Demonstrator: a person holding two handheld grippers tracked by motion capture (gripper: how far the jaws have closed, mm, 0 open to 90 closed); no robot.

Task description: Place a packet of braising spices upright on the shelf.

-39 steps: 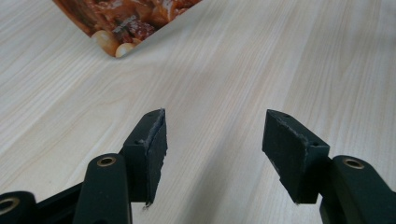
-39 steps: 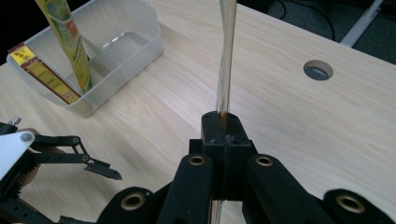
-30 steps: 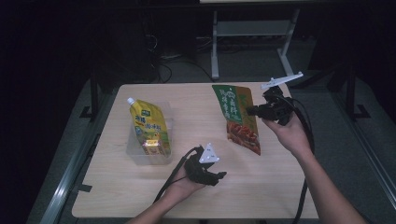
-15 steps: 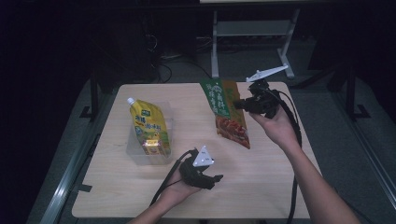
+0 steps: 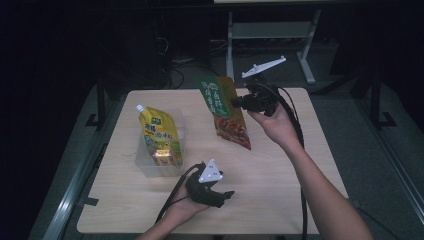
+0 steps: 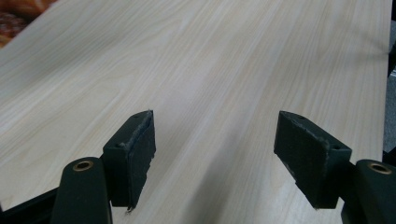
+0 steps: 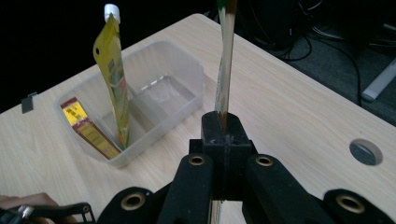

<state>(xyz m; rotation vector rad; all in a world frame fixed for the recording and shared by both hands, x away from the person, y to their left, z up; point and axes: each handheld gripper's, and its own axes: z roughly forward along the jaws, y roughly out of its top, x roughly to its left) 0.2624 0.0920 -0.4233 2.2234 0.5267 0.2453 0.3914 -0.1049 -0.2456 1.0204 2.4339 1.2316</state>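
Right gripper [image 5: 239, 102]: clamped tight on the edge of the green-and-red pouch [image 5: 226, 112], jaws fully pinched on it in the right gripper view.
Pouch position: off the table [image 5: 280, 165], hanging tilted in the air, near the clear bin [image 5: 145, 167] but not over it yet.
Left gripper [image 5: 222, 196]: jaws just been opening, now wide apart, nothing between the pads [image 6: 135, 149], just bare wood underneath. Sits low at the near edge, just beside the bin.
Bin contents: yellow spout pouch [image 5: 159, 137] already standing upright inside, plus a small red-and-yellow packet [image 7: 88, 128] leaning in the corner.
Done so far: looks like yellow pouch binned, second pouch picked up.
Left to do: probably carry the green pouch over the bin, drop it in next to the yellow one, let go.
Room in bin: free space on the far side of the yellow pouch, seems enough.
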